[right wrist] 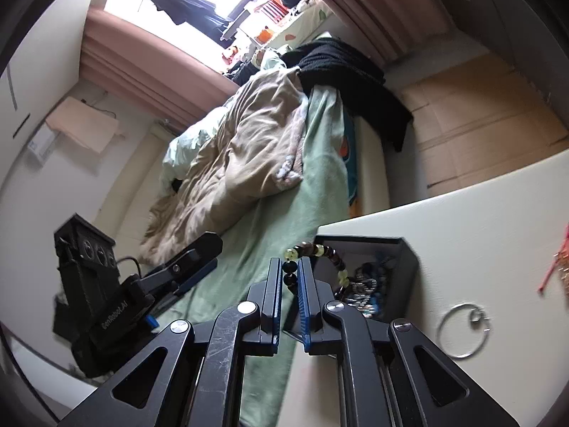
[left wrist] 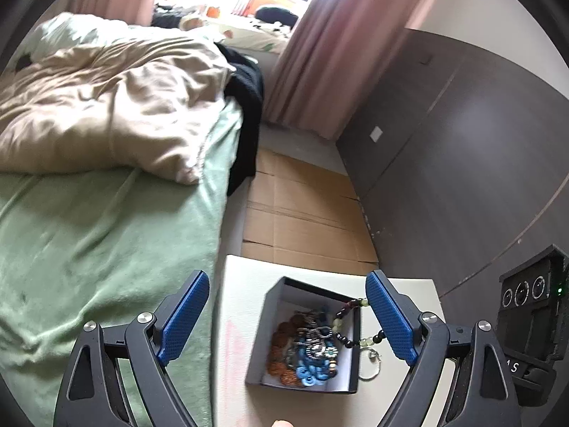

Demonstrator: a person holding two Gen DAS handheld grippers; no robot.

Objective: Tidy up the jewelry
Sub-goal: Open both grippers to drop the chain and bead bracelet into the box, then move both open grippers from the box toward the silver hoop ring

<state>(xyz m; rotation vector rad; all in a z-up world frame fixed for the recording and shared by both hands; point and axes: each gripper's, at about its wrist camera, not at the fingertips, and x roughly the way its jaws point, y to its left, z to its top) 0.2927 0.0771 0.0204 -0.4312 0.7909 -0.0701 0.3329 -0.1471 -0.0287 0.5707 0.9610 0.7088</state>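
A dark open box (left wrist: 265, 338) sits on a white table (left wrist: 242, 284) and holds a pile of orange, blue and silver jewelry (left wrist: 306, 352). My right gripper (right wrist: 290, 274) is shut on a bracelet of dark and pale green beads (right wrist: 320, 251), held over the box's rim (right wrist: 359, 238). The bracelet (left wrist: 350, 323) also shows in the left wrist view, hanging over the box's right side. My left gripper (left wrist: 288, 320) is open and empty above the box. The right gripper's body (left wrist: 530, 320) is at the far right. A silver ring (right wrist: 462, 331) lies on the table beside the box.
A bed with a green sheet (left wrist: 89, 249) and beige duvet (left wrist: 99, 106) is left of the table. Flattened cardboard (left wrist: 302, 206) covers the floor beyond. A dark cabinet wall (left wrist: 462, 142) stands at right. Red jewelry (right wrist: 558, 267) lies at the table's right edge.
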